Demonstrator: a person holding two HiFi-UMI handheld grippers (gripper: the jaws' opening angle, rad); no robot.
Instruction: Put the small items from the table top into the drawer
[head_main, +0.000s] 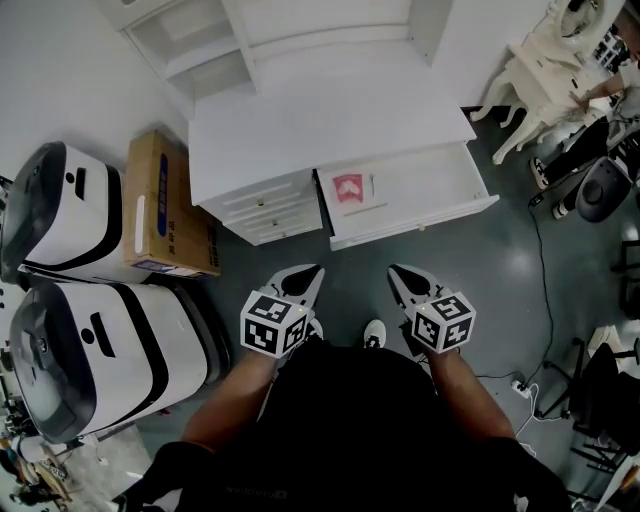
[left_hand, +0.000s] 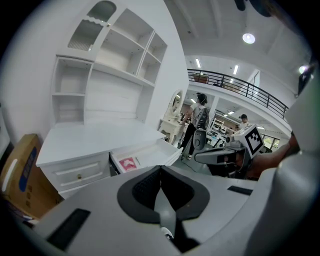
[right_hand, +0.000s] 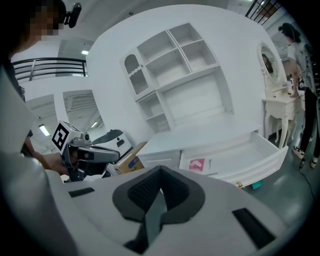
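We are holding the left gripper (head_main: 305, 278) and right gripper (head_main: 403, 280) pinched together and empty at lower centre, and since the table top (head_main: 320, 120) at upper centre is showing bare and the open drawer (head_main: 440, 175) beside it is holding a pink item (head_main: 348, 187), we are judging the task practically done.

Held left gripper (head_main: 308, 272) and right gripper (head_main: 399, 273) side by side, slightly apart, low before the body, tips pointing forward; jaws of each pressed together, clasping nothing.

Drawer (head_main: 430, 185) pulled out, open from above | floor (head_main: 352, 258) before it free | cardboard box (head_main: 160, 205) and 2 white machines (head_main: 75, 215) crowd left | shelves (head_main: 200, 50) overhang surface (head_main: 320, 120) rear
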